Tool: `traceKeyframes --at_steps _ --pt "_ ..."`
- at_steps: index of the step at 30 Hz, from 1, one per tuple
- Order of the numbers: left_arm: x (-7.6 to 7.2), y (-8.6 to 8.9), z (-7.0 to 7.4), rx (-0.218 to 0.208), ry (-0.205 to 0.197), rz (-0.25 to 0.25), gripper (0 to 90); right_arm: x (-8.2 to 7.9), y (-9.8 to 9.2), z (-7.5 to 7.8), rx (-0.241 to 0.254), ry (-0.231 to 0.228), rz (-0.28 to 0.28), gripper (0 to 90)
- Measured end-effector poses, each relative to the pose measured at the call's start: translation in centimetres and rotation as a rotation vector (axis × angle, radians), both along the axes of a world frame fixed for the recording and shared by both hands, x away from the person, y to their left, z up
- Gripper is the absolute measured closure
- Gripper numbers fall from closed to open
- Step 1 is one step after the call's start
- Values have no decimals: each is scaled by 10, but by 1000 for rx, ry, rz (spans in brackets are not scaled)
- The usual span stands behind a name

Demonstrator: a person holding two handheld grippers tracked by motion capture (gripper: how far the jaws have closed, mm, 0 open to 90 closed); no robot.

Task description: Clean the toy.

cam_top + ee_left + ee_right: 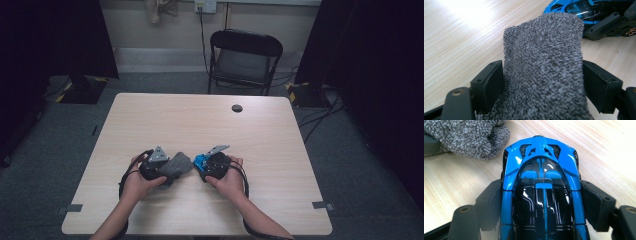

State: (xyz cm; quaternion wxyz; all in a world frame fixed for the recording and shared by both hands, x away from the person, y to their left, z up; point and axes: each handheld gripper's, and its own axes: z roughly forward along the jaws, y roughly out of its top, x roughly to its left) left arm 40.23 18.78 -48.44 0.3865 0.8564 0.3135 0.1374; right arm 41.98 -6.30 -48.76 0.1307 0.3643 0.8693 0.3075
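Resting on one pale wooden table (pixel 210 120), the work occupies its near edge, where both of the person's hands meet. One black folding chair (pixel 245 57) stands beyond the far edge, and one dark round spot (pixel 237 108) marks the tabletop near that side.

One grey knitted sock (pixel 544 70) lies between the jaws of the left gripper (pixel 542 82); in the left gripper view the fabric fills the gap from pad to pad and both pads press on its sides, so this tool is clamped on the sock. The fabric's free end reaches forward over the wood toward the car.

One blue toy car (pixel 541 187), with a black glossy roof, sits lengthwise between the jaws of the right gripper (pixel 541 205). Both pads bear against its flanks, so this tool is clamped on the car. The car's far end points toward the sock and lies just beside it, not touching.

In the high view the two grippers face each other, near together, sock left and car right.

Count: two grippers, one sock, one car.
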Motion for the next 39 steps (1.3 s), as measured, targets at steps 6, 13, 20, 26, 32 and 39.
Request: traceKeyframes --at_steps 6,13,20,26,32,39 --pt "0 0 0 -1 4 7 216 2 -3 2 9 32 5 261" --pt "1 1 0 -16 4 17 206 1 -9 5 25 37 24 263" --pt "2 -1 1 -19 -3 15 194 0 -12 11 25 43 41 270" --pt "1 -2 1 -16 0 11 194 0 -9 7 4 39 59 267" --pt "1 -3 0 -5 3 7 194 -3 -10 0 27 -5 60 256" --pt "1 -4 -1 -8 6 7 190 -6 -6 -2 11 0 33 213"
